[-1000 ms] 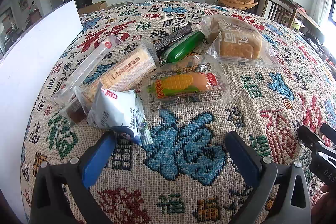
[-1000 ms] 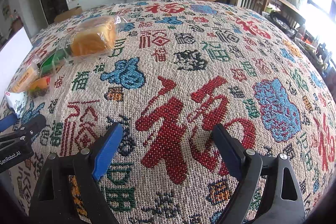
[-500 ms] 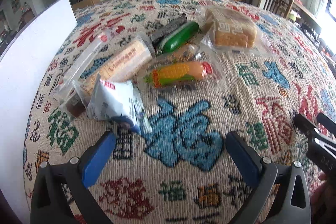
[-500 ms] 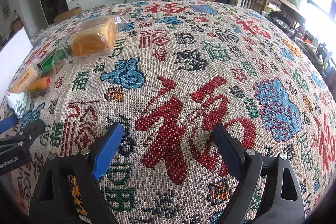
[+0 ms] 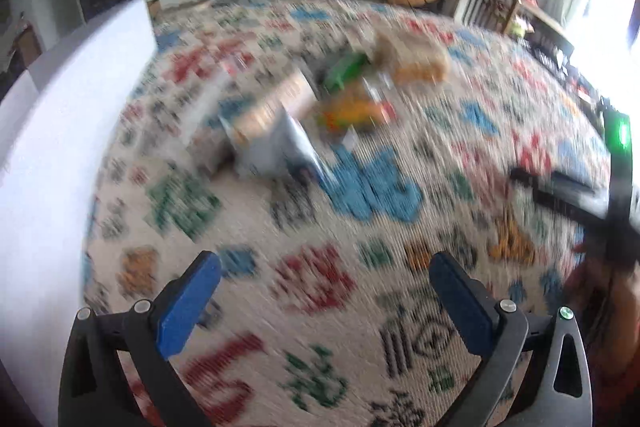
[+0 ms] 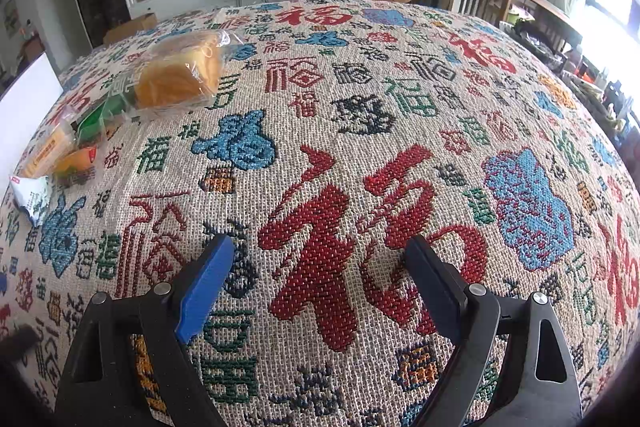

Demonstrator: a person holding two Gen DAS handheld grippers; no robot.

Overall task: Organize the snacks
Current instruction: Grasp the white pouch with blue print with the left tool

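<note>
- The bench [image 6: 400, 99] fills both your views, spread with a woven cloth of red, blue and green characters.
- A white board [image 5: 60, 131] stands along the bench's left edge in your left view.
- Your bagged bread [image 6: 180, 75] lies far left on the cloth in the right view, sealed in clear wrap, at the back of the snack cluster.
- Just in front of it you've got a green packet [image 6: 94, 123], then a tan cracker sleeve [image 6: 46, 153] and an orange corn snack [image 6: 76, 159], all bunched close together.
- Nearest you in that cluster sits the small white pouch [image 6: 32, 197].
- Your right gripper [image 6: 320, 279] hangs over a big red character, well apart from the snacks, fingers wide with only cloth between them.
- Your left gripper [image 5: 326, 291] is also spread wide and holds no snack; the view is smeared with blur, and the snacks lie ahead of it.
</note>
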